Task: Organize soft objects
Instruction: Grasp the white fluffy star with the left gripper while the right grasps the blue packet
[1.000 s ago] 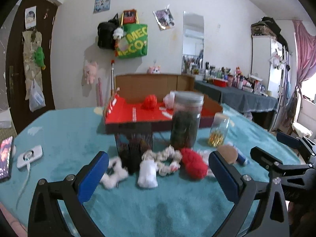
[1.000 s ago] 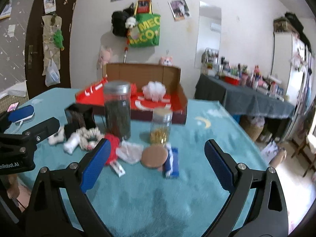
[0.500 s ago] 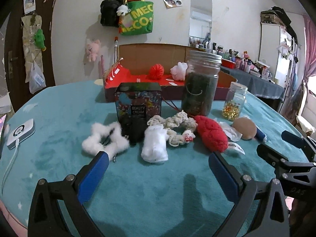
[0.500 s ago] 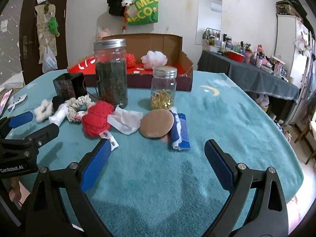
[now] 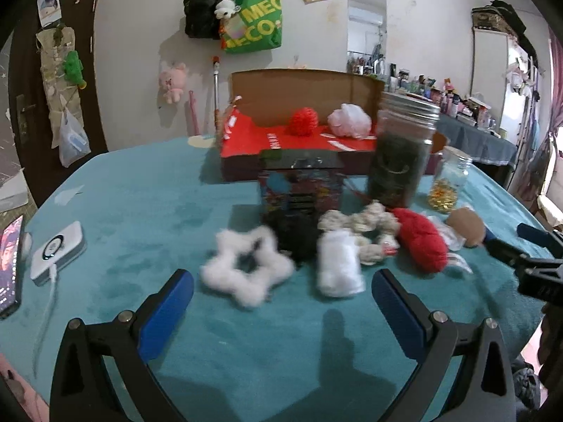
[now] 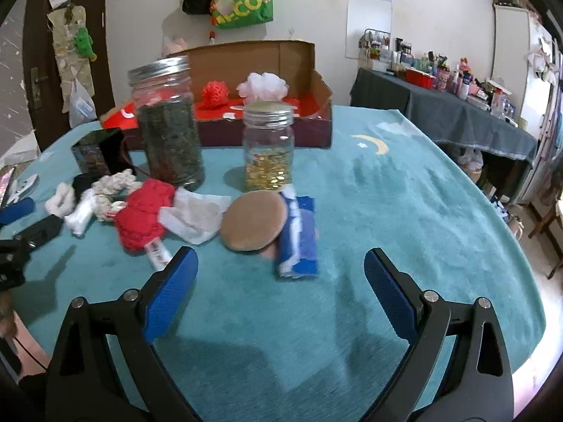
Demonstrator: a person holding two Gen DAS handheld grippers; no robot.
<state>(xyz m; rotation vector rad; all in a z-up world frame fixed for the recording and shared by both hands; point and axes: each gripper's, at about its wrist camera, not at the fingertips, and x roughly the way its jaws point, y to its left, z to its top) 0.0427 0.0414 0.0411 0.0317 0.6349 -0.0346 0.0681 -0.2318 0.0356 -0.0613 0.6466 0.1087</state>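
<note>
The soft things lie in a row on the teal tabletop (image 5: 147, 211): a white star-shaped fluffy scrunchie (image 5: 246, 267), a white roll (image 5: 339, 269), a cream knotted scrunchie (image 5: 362, 225), and a red knitted piece (image 5: 422, 239). Compared with half a second ago, the left gripper (image 5: 281, 302) sits closer to them, so the white star now lies just ahead of its left blue pad; its jaws stand wide apart, holding nothing. The right gripper (image 6: 279, 283) has likewise come nearer, and the brown round pad (image 6: 253, 219) and blue-and-white packet (image 6: 299, 235) lie just ahead between its blue pads, jaws apart and empty.

Behind the row stand a dark printed box (image 5: 301, 183), a tall jar of dark contents (image 6: 167, 123) and a small jar of gold bits (image 6: 269, 147). Farther back, the open cardboard box (image 5: 302, 140) with a red floor holds a red ball (image 5: 303, 122) and a pale pouf (image 5: 350, 121).

Bare teal cloth spreads to the right of the packet out to the tabletop's curved edge, and to the left of the star as far as a white charger (image 5: 58, 248) and a phone (image 5: 8, 263) at the left rim.
</note>
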